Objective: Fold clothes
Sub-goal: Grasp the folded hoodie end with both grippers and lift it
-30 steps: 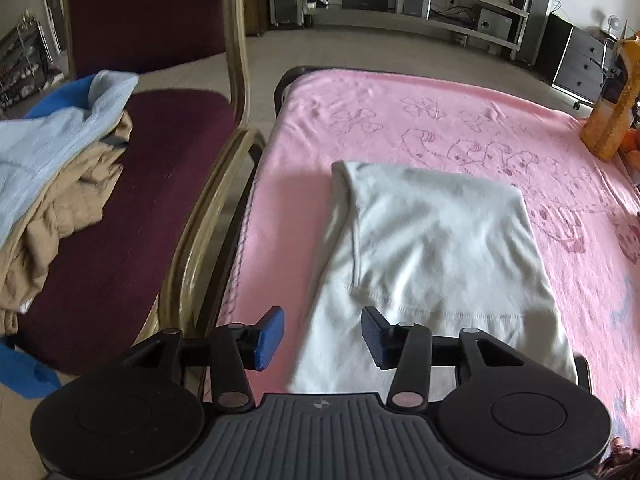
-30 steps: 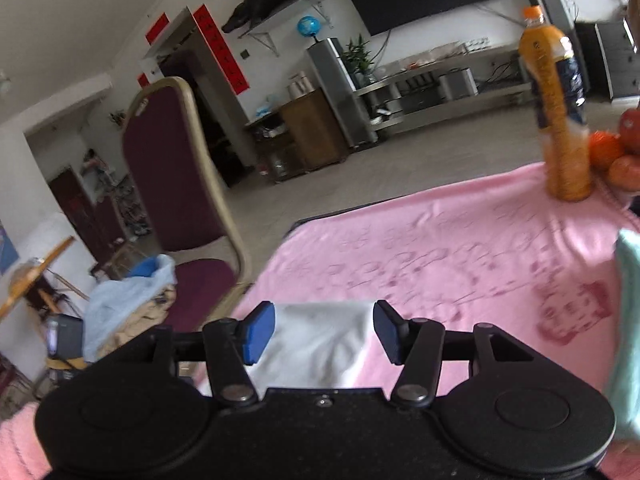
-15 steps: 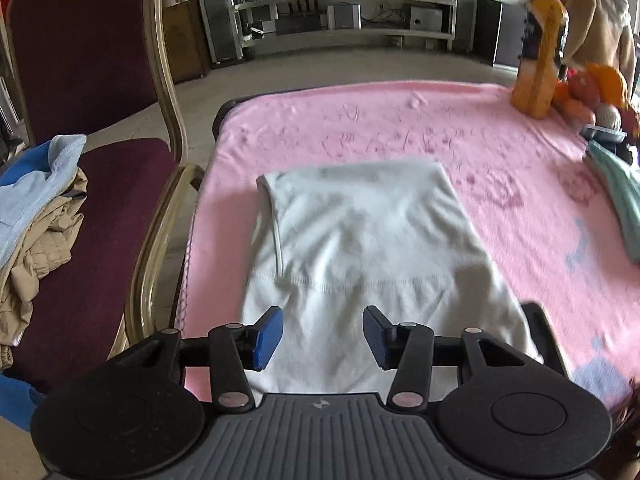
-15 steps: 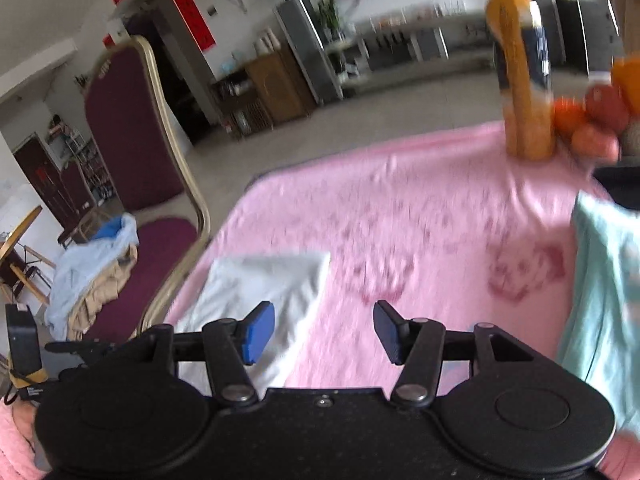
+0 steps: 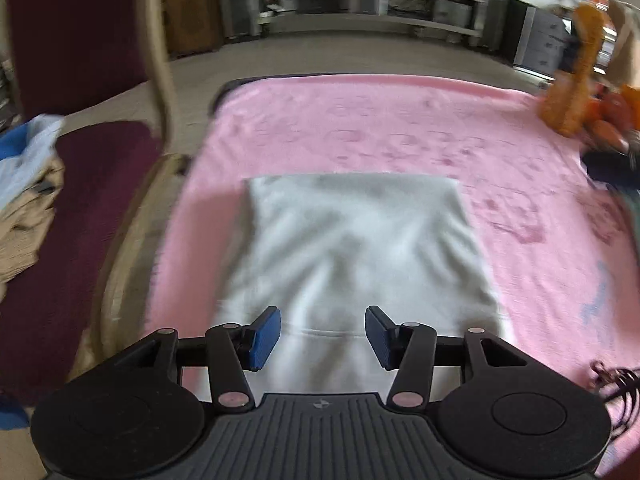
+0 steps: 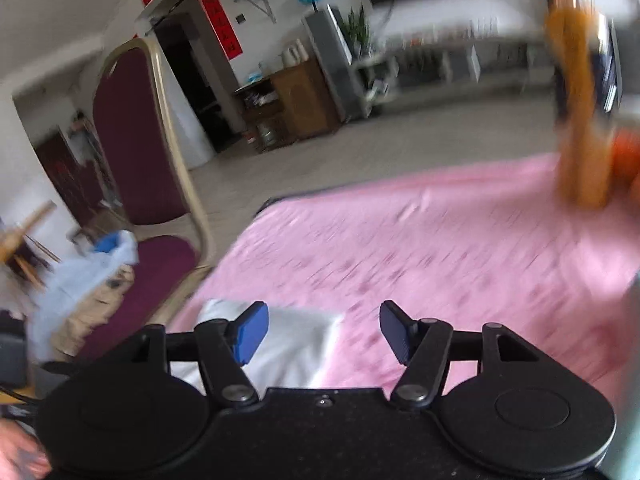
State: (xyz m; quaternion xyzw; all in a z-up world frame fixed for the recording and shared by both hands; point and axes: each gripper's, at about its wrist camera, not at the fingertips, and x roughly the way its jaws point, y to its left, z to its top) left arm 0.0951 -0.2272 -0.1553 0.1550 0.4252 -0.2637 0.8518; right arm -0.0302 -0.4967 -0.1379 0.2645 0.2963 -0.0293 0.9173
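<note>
A folded white garment [image 5: 352, 248] lies flat on the pink blanket [image 5: 400, 128] that covers the table. My left gripper [image 5: 322, 338] is open and empty, over the garment's near edge. In the right wrist view the garment [image 6: 296, 340] shows at the lower left, with its right edge between the fingers. My right gripper [image 6: 319, 334] is open and empty above the blanket [image 6: 440, 248]. Both views are blurred by motion.
A maroon chair [image 5: 92, 184] stands left of the table with a heap of blue and tan clothes [image 5: 24, 188] on its seat. An orange drink bottle [image 5: 576, 76] and fruit [image 5: 612, 116] stand at the far right. A pale green cloth [image 6: 628, 380] lies at the right edge.
Both grippers have swung: the left one now faces the garment squarely from its near edge, the right view has turned back left and lifted. Both stay open and empty.
</note>
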